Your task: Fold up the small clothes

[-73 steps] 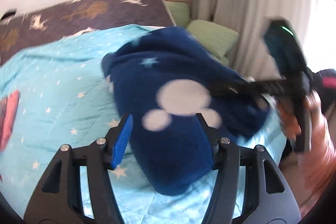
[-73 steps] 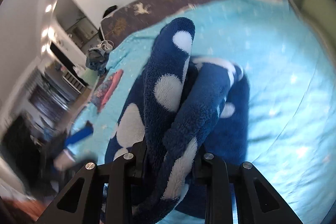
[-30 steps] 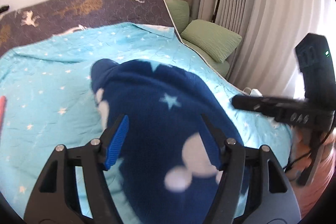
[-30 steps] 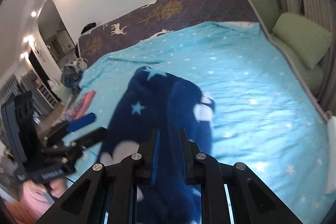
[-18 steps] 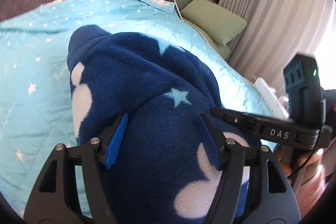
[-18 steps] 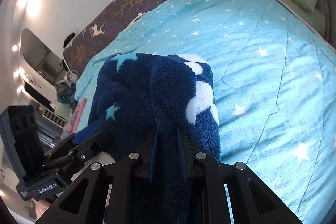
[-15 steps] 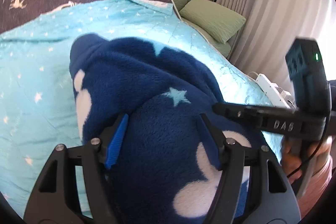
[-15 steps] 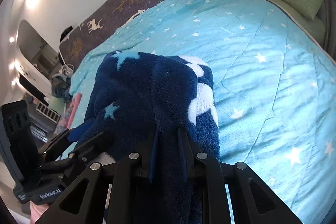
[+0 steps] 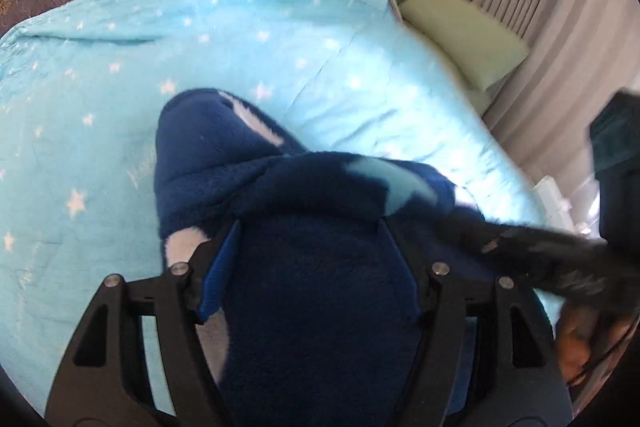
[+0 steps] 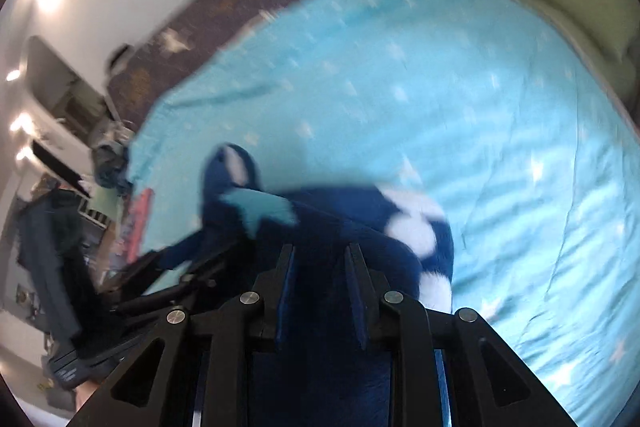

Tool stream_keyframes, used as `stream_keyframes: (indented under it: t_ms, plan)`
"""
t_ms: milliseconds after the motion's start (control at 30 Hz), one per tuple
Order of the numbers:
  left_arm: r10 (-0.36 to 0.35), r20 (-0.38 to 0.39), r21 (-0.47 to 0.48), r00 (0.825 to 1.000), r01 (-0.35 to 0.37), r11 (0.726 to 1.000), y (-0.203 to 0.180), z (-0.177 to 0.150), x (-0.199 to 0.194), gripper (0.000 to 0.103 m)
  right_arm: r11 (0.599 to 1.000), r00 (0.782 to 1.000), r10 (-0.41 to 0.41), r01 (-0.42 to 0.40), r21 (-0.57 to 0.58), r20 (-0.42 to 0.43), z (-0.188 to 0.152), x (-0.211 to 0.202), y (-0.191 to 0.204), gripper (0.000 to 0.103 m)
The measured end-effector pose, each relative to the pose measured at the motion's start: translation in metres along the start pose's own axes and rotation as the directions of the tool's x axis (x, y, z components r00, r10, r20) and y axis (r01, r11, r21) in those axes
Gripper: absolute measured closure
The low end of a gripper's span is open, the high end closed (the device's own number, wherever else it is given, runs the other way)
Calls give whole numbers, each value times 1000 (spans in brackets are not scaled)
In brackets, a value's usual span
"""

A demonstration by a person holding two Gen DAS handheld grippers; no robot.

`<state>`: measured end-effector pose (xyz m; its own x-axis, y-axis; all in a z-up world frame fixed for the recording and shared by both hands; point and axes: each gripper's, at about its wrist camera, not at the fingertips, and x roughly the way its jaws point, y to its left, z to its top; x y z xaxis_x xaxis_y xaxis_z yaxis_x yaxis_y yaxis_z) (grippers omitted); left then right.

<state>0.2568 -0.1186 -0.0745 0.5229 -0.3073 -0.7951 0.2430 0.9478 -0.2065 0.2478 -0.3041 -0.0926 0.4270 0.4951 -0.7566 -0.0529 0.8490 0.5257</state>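
Our left gripper [image 9: 310,231] at bottom centre of left wrist view, jaws spread wide. Our right gripper [image 10: 320,251] at bottom centre of right wrist view, jaws drawn near each other, small gap between blue pads [image 10: 285,291]. Right gripper also crosses lower right of left view, blurred; left gripper shows in lower left of right view.

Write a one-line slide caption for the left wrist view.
Left gripper straddles a navy fleece garment on a star-print blue bedspread.
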Motion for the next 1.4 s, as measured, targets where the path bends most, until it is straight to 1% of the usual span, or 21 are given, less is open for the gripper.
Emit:
stream_keyframes:
  t_ms: [100,233,400,467,500,533,600,633,733,800,900,967,1033,1100,1133,1200,1233,1267,1300,1333,1400]
  plan:
    - [-37,30,12,999,37,999,2,-5,-6,30,994,995,89,-91,65,37,0,-6,-16,83]
    - [-4,38,75,999,1,997,-5,-7,-3,29,999,998,41,-42,22,42,-1,-7,-9,83]
    - [-23,53,65,998,19,998,-1,-4,-13,29,999,998,44,-44,-1,51,-2,-16,-2,83]
    - [-21,80,51,997,17,999,-1,-6,-31,29,999,997,10,-6,-54,76,-4,-36,9,80]
    - [-34,95,48,995,29,998,-2,-8,-43,29,995,994,-9,20,-98,113,-12,-58,19,78]
    - [-51,113,54,992,46,998,-4,-11,-56,29,991,991,2,16,-135,133,-18,-69,21,77]
    - [-78,153,88,985,65,994,-12,-23,-86,29,980,988,57,-28,-197,143,-36,-97,33,77]
    - [-83,165,101,983,67,993,-16,-29,-97,29,967,986,96,-60,-248,137,-52,-115,42,77]
    - [-133,193,148,972,106,983,-29,-57,-132,29,938,986,133,-94,-333,98,-91,-135,55,76]
    - [-149,182,156,972,121,980,-33,-75,-141,29,931,991,127,-104,-349,44,-120,-133,55,67]
    - [-157,103,151,982,141,978,-33,-99,-131,29,947,999,48,-51,-318,-19,-145,-110,39,63]
    - [-111,50,143,993,102,984,-31,-116,-111,29,959,999,48,-48,-279,-6,-154,-97,25,63]
    - [-90,114,160,989,72,984,-27,-129,-104,23,963,999,45,-40,-267,14,-157,-97,27,63]
    - [-106,109,126,988,92,988,-22,-126,-108,24,961,999,23,-15,-277,25,-158,-103,36,63]
    - [-116,97,102,988,106,989,-19,-123,-111,24,958,999,35,-25,-284,29,-158,-108,38,61]
    - [-123,107,105,987,112,988,-16,-120,-120,24,956,995,77,-57,-286,60,-153,-122,35,42]
    - [-119,118,114,986,106,988,-16,-120,-124,21,959,990,95,-62,-278,106,-147,-135,29,37]
    - [-113,125,118,986,98,988,-13,-119,-126,19,963,987,80,-40,-268,138,-143,-140,25,18]
    - [-110,127,114,986,95,989,-9,-119,-127,12,968,982,42,7,-251,186,-138,-146,16,9]
    - [-110,127,102,986,97,990,-5,-119,-125,4,971,978,20,30,-238,207,-129,-145,4,8]
    - [-131,105,60,986,125,990,8,-119,-116,0,982,987,34,-4,-188,159,-119,-134,-18,7]
